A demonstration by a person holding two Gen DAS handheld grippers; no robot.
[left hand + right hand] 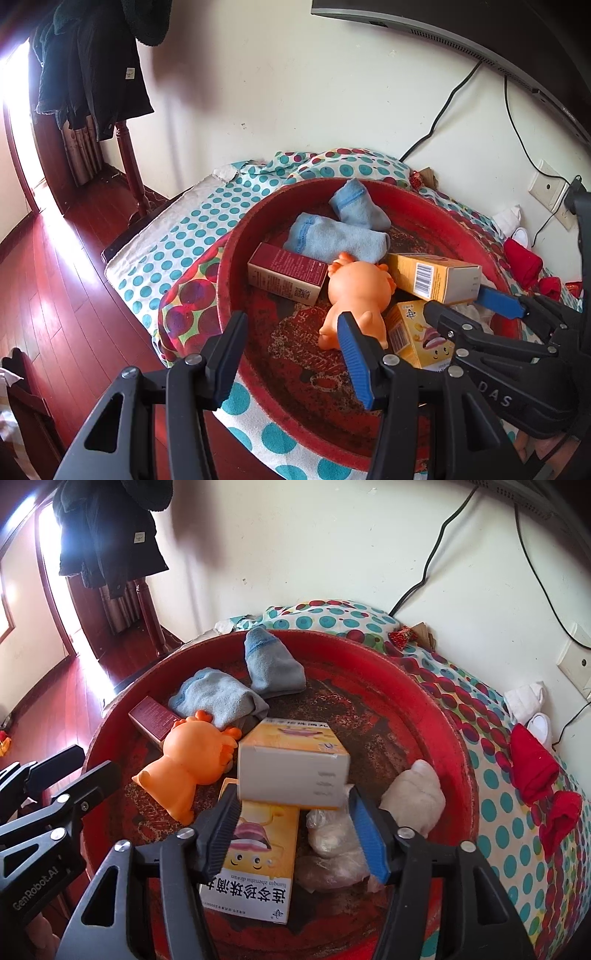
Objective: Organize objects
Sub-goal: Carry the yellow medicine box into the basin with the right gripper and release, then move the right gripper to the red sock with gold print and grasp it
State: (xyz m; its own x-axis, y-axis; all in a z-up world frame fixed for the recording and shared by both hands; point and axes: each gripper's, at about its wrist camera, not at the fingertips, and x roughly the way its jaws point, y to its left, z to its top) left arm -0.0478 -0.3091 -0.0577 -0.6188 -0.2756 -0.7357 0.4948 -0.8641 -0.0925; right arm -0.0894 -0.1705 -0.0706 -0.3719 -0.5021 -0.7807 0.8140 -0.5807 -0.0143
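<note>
Right gripper (291,834) clamped on the end of a yellow box (293,766), held just above a second yellow box (255,856) lying flat in the red basin (436,709); left gripper (291,354) spread wide and empty over the near rim. Farther in, orange toy (188,760), maroon box (153,720), two blue socks (273,664) and what seemed a bagged pale bundle (332,845) already gathered. Outside on the dotted cloth (498,812), red socks (533,764) and a white sock (524,699) probably left to collect.

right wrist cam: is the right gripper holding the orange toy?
No. The right gripper is closed on the yellow-and-white box; the orange toy lies apart to its left in the red basin.
</note>
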